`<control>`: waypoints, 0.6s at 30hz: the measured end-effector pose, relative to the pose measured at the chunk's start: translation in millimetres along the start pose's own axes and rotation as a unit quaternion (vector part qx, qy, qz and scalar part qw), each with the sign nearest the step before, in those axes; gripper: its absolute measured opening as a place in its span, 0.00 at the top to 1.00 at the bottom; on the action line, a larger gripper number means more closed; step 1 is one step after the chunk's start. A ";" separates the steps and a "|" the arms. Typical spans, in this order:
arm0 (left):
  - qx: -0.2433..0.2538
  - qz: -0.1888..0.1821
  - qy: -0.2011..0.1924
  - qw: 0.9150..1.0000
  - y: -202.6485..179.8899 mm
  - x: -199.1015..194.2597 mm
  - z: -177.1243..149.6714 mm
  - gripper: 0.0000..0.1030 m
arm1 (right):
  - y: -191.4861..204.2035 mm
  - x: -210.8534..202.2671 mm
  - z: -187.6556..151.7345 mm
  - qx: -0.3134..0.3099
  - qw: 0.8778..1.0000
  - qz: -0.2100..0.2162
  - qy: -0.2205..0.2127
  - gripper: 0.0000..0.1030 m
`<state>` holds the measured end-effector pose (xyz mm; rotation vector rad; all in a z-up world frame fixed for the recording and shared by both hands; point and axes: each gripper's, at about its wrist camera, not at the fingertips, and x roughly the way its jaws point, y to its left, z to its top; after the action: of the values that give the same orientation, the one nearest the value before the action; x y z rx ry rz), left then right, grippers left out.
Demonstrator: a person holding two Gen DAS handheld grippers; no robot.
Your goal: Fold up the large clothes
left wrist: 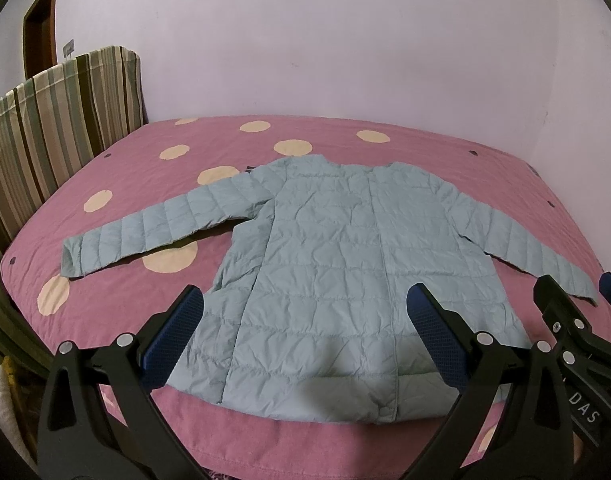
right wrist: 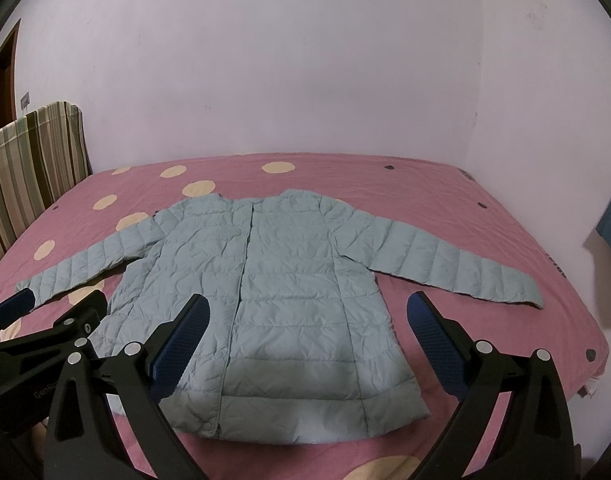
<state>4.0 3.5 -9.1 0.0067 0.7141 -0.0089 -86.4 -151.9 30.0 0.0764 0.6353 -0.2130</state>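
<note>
A pale blue quilted jacket [left wrist: 325, 248] [right wrist: 273, 280] lies flat on the pink bedspread, front up, collar toward the far wall, both sleeves spread out sideways. My left gripper [left wrist: 305, 320] hovers open above the jacket's lower hem, nothing between its blue pads. My right gripper [right wrist: 305, 328] is open as well, above the hem's right part, holding nothing. In the left wrist view the right gripper [left wrist: 573, 304] shows at the right edge, near the right sleeve's cuff. In the right wrist view the left gripper [right wrist: 53, 312] shows at the left edge, near the left sleeve.
The bed [left wrist: 125, 184] [right wrist: 465, 208] has a pink cover with cream dots and fills the space ahead. A striped headboard cushion [left wrist: 61, 120] [right wrist: 29, 160] stands at the left. A plain wall is behind, a brown door [left wrist: 39, 24] at far left.
</note>
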 end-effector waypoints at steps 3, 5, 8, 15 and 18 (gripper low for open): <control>-0.002 0.000 -0.002 1.000 1.5 -5.2 -3.2 0.02 | 0.1 0.7 -0.6 0.000 1.000 0.000 -0.001 0.05; -0.002 0.000 -0.002 1.000 1.8 -5.2 -3.4 0.02 | 0.1 1.0 -1.0 0.000 1.000 0.000 0.000 0.05; -0.002 0.001 -0.001 1.000 2.0 -5.1 -3.3 0.02 | 0.3 1.5 -1.4 -0.001 1.000 0.000 0.000 0.05; -0.002 0.000 -0.001 1.000 1.9 -5.0 -3.0 0.02 | 0.6 2.3 -2.6 -0.001 1.000 -0.001 0.000 0.05; -0.002 0.001 -0.001 1.000 2.2 -5.7 -2.9 0.02 | 0.6 2.8 -3.0 0.000 1.000 0.000 0.000 0.05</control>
<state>-2.2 5.7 -7.5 0.0028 0.7120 -0.0061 -85.8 -151.4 25.9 0.0759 0.6359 -0.2134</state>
